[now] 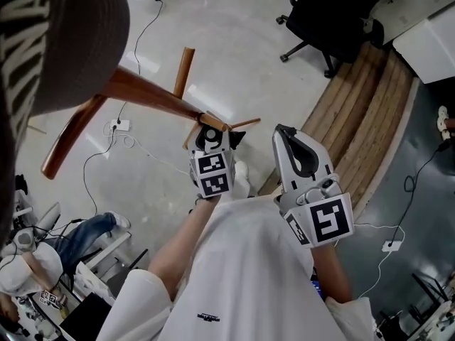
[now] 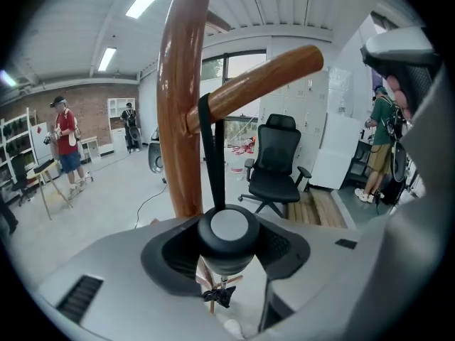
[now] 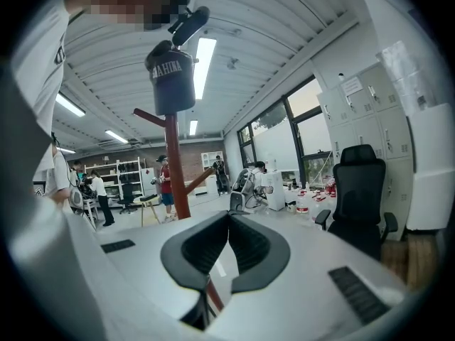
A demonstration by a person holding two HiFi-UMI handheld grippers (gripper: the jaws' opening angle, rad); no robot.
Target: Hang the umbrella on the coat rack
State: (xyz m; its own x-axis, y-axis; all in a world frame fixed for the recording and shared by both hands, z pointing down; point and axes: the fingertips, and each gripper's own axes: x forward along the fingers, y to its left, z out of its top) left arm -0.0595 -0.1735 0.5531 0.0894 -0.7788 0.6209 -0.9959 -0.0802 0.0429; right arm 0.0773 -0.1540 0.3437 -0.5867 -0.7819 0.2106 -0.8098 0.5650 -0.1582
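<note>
The wooden coat rack (image 1: 146, 94) stands just ahead of me, its pole (image 2: 181, 98) and one slanted peg (image 2: 263, 73) close in the left gripper view. My left gripper (image 1: 211, 139) is shut on the umbrella's round black handle with a grey end cap (image 2: 227, 231). The handle's black strap (image 2: 207, 141) runs up and over that peg. My right gripper (image 1: 284, 135) hangs beside the left one, to its right, shut (image 3: 229, 217) with nothing between its pads. The rest of the umbrella is hidden below the jaws.
A dark cap (image 3: 170, 77) sits on top of the rack. A black office chair (image 1: 334, 13) stands on a wooden platform (image 1: 362, 112) to the right. Cables and a power strip (image 1: 121, 126) lie on the concrete floor. Several people stand in the background, and one person sits at the lower left (image 1: 43, 261).
</note>
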